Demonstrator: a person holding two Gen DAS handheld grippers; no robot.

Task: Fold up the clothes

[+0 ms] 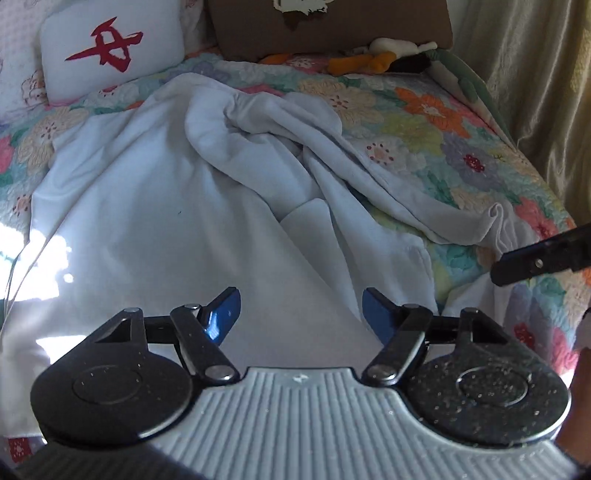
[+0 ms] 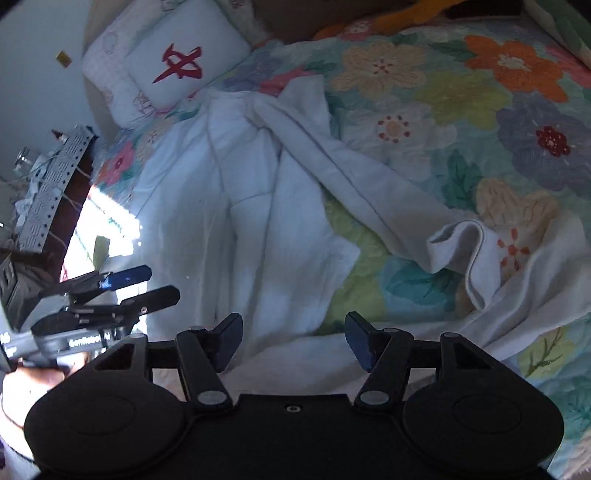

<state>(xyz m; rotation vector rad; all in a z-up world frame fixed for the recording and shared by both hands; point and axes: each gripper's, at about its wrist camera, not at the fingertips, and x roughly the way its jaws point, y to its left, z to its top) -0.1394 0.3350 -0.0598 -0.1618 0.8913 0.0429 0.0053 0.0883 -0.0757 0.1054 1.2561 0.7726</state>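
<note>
At the far left of the left wrist view we see a white pillow [image 1: 110, 55] with a red mark, propped at the head of a bed covered by a floral quilt [image 1: 424, 122]. Next to it across the quilt lies the task's thing, a white garment [image 1: 147, 221], spread wide and flat on its left part and bunched into ridged folds toward the middle, with one long sleeve [image 1: 424, 206] trailing off to the right and ending in a rumpled cuff. Our left gripper [image 1: 301, 314] hangs over the flat near part of the garment with its blue fingers [image 1: 221, 314] spread apart and nothing between them; whether they brush the cloth below we cannot tell. Behind the garment, brown cardboard [image 1: 332, 26] leans at the head of the bed with some soft toys [image 1: 380, 55] at its foot, and a pale curtain [image 1: 535, 74] hangs at the right edge. In the right wrist view the left gripper shows at the left, in a hand [image 2: 33, 376], its fingers parted. Our right gripper [image 2: 293, 341] sits over the garment's near edge, its dark fingers [image 2: 229, 339] likewise apart and gripping nothing, and the sleeve's cuff [image 2: 461, 247] lies ahead of them and to their right on the quilt.
</note>
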